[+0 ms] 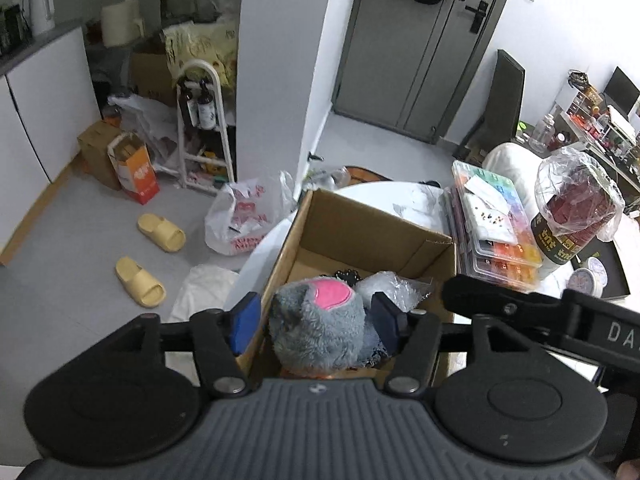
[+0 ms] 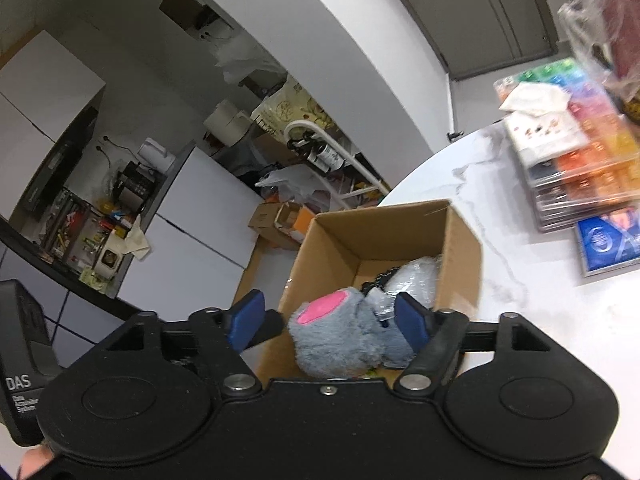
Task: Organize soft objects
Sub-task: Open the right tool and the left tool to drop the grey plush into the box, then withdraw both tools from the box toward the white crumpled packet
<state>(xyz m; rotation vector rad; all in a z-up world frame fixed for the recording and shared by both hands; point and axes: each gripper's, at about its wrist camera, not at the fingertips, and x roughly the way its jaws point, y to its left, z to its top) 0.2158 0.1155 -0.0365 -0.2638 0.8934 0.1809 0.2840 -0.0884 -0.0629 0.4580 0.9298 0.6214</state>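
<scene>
The left tool [image 1: 316,320] is released: its blue pads [image 1: 245,322] stand on both sides of the plush toy [image 1: 320,320], and a gap shows on the left side. The right tool [image 2: 330,322] is released too, with its pads [image 2: 249,320] apart from the toy [image 2: 340,332].

The toy lies in the box [image 1: 400,236], at its near end, and rises above the rim. Behind it in the box are a crinkled clear bag [image 1: 390,286] and a small dark thing that I cannot identify. The box stands at the left edge of the desk [image 2: 520,300].

I judge this toy as already placed. I see no other soft objects waiting on the desk, so what is left I cannot tell.

The toy is grey and fluffy, with a flat pink patch on top.
</scene>
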